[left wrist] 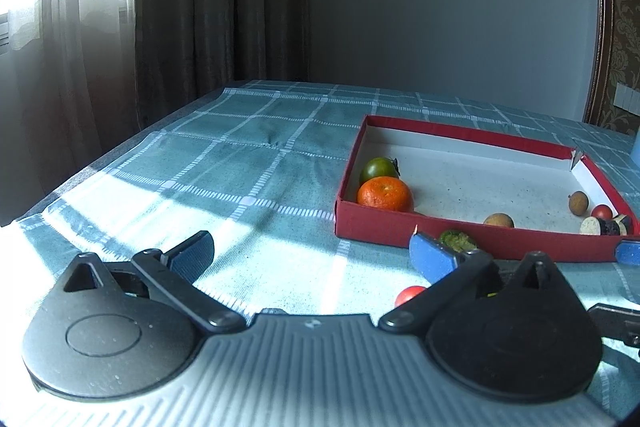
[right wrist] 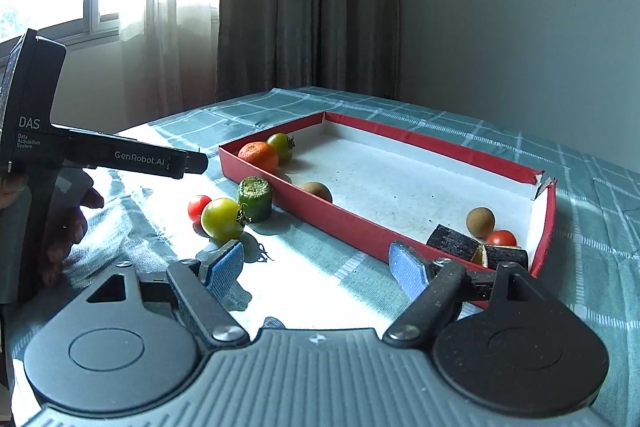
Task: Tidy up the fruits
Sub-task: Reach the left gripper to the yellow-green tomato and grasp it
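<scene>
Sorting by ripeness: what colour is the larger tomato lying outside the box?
Yellow-green tomato, no red showing; the right wrist view shows it best.

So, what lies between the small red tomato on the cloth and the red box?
In the right wrist view, a yellow-green tomato and a green cucumber piece lie between the small red tomato and the red box.

The left gripper [left wrist: 312, 251] hangs low over a teal checked tablecloth [left wrist: 224, 163] with its blue-padded fingers [left wrist: 434, 259] spread wide and nothing between them. Just past the right finger sit a green cut vegetable stub [left wrist: 457, 241] and, nearer the camera, a small red tomato [left wrist: 408, 295], both outside the shallow red cardboard box [left wrist: 460, 233]. Inside the box, an orange mandarin [left wrist: 384, 193] touches a green tomato [left wrist: 379, 169] in the near-left corner, while a brown round fruit [left wrist: 498, 220], a second brown fruit [left wrist: 579, 202], a red cherry tomato [left wrist: 601, 211] and dark-skinned cut pieces [left wrist: 606, 225] lie toward the right end.
</scene>
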### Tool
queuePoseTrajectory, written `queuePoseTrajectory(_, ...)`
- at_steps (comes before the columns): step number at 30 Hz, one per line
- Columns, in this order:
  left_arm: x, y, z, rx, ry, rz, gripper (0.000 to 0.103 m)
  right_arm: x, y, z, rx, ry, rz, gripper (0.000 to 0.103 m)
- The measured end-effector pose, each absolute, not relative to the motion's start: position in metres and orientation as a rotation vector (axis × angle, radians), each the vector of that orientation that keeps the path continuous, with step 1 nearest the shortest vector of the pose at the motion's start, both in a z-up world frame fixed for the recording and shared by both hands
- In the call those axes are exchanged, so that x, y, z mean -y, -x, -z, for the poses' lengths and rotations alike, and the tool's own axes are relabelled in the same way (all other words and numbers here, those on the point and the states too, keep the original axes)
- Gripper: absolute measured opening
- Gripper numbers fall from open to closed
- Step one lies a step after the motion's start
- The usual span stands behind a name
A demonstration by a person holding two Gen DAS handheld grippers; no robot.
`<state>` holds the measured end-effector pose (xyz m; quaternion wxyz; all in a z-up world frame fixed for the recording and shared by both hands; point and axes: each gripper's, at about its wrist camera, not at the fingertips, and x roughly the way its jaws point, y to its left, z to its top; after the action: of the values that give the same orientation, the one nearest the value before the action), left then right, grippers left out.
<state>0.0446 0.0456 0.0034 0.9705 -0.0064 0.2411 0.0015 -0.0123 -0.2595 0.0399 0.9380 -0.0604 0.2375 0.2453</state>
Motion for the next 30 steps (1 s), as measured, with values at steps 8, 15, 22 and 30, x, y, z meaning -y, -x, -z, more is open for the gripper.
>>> queuePoseTrajectory(8, -0.036, -0.035, -0.004, -0.463, -0.034, 0.088, 0.085, 0.272, 0.001, -0.036, -0.548, 0.032, -0.499, 0.089)
queuePoseTrajectory(15, -0.024, -0.018, -0.006, -0.382, -0.102, 0.165, 0.088, 0.288, -0.004, -0.034, -0.578, -0.068, -0.474, 0.089)
queuePoseTrajectory(22, -0.005, 0.005, -0.006, -0.26, -0.217, 0.266, 0.091, 0.294, -0.008, -0.033, -0.605, -0.111, -0.472, 0.089)
queuePoseTrajectory(30, 0.028, -0.004, 0.005, -0.345, -0.397, 0.372, 0.063, 0.297, -0.007, -0.033, -0.609, -0.127, -0.46, 0.089)
